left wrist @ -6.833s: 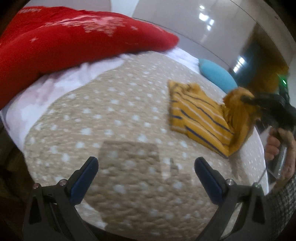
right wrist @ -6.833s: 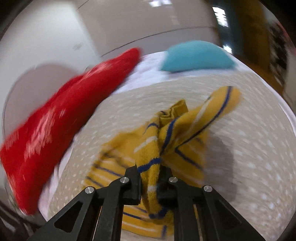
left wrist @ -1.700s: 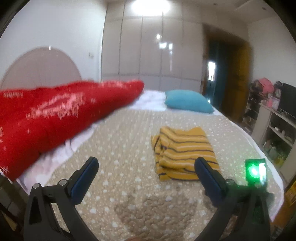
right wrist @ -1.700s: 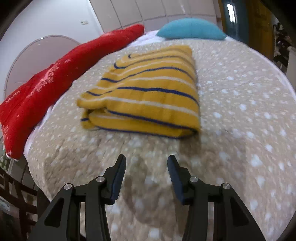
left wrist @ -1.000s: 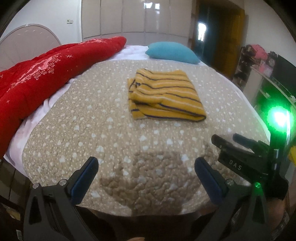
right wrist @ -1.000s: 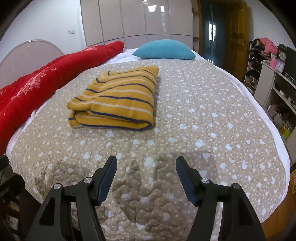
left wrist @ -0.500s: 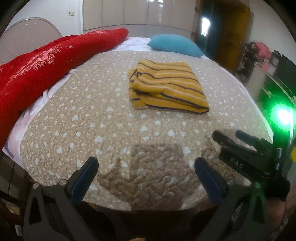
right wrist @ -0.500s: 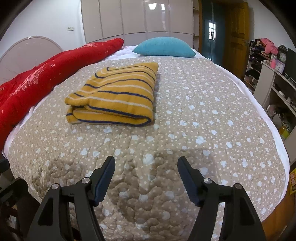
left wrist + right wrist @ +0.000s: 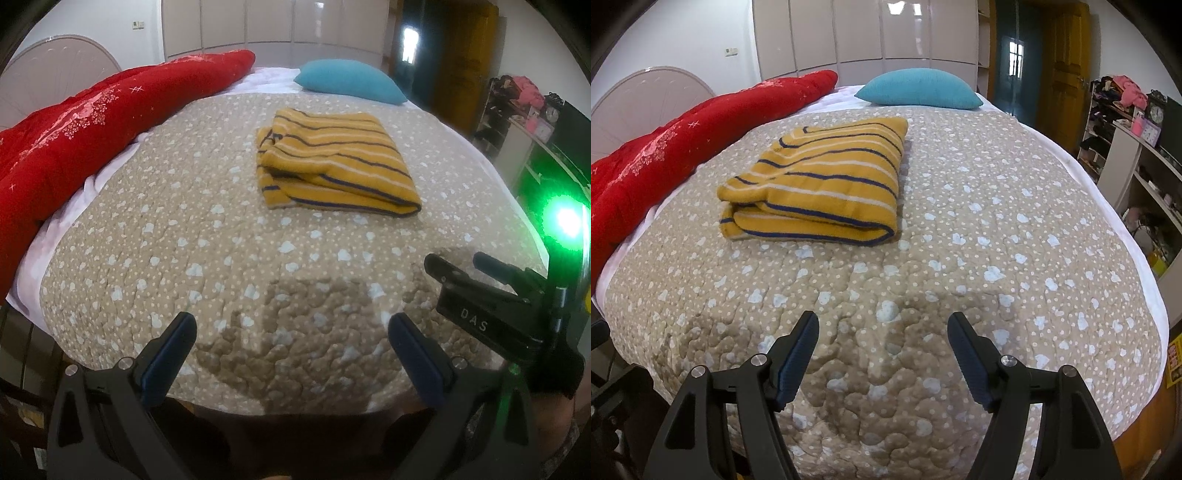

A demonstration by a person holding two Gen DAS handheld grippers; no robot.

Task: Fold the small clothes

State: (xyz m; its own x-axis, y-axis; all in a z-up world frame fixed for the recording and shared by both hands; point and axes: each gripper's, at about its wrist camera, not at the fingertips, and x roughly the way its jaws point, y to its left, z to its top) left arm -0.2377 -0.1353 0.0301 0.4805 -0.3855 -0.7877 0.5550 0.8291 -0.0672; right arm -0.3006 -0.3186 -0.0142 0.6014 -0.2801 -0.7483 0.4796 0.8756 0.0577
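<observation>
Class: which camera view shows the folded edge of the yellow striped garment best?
The right wrist view: the yellow striped knitted garment lies nearer, and its stacked layers face the camera. The left wrist view shows the same garment farther off, more from above, its layers less distinct.

**Black tools with blue pads**

The left tool (image 9: 291, 343) has 2 black plastic fingers of angular, cut-out shape, each lined inside with a ribbed dark-blue pad (image 9: 168, 360) and fixed with silver screws. The right tool (image 9: 882, 350) is built the same: black fingers, blue ribbed pads (image 9: 796, 360), 2 silver screws on each side. Seen from the left camera, the right tool's black body carries white letters "DAS" and a bright green light. Below it a patch of bare skin and a grey patterned sleeve edge show.
</observation>
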